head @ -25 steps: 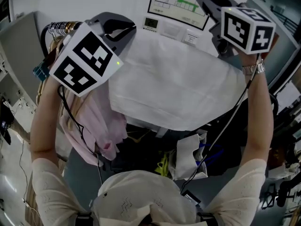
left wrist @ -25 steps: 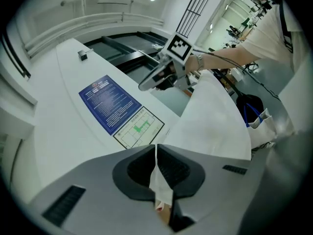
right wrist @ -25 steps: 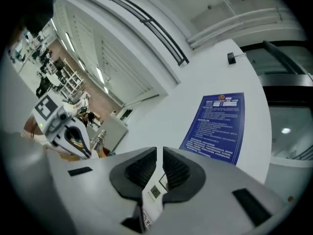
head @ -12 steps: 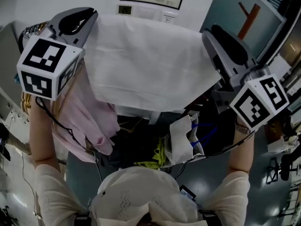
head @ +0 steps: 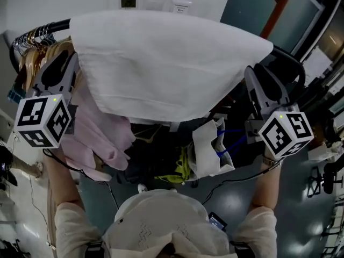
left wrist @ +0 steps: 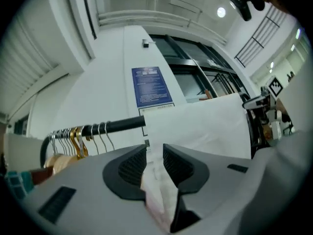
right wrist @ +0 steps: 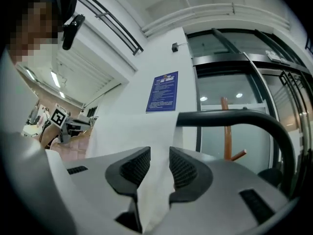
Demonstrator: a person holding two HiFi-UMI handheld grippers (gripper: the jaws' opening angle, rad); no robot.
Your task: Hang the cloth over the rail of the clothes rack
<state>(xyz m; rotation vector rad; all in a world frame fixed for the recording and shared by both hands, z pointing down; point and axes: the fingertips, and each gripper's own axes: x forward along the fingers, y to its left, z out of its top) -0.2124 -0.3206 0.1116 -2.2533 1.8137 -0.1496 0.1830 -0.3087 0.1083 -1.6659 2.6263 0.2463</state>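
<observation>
The white cloth (head: 161,63) lies draped over the black rail (head: 51,27) of the clothes rack and hangs down toward me. My left gripper (head: 69,61) is below the cloth's left edge. Its jaws stand apart with a fold of cloth (left wrist: 195,126) loose between them, in front of the rail (left wrist: 112,126). My right gripper (head: 259,75) is by the cloth's right corner. Its jaws are opening, and the cloth (right wrist: 132,131) runs slack between the pads under the curved rail end (right wrist: 230,117).
A pink garment (head: 102,138) and several hangers (head: 32,39) crowd the rail's left end. Below the cloth hang dark clothes, a white bag (head: 209,155) and something yellow (head: 183,171). A wooden coat stand (head: 277,12) rises at the back right, with the wall close behind the rack.
Both grippers have dropped from above the rail to below the cloth's two ends. The cloth now lies over the rail, and the right jaws have let go of it.
</observation>
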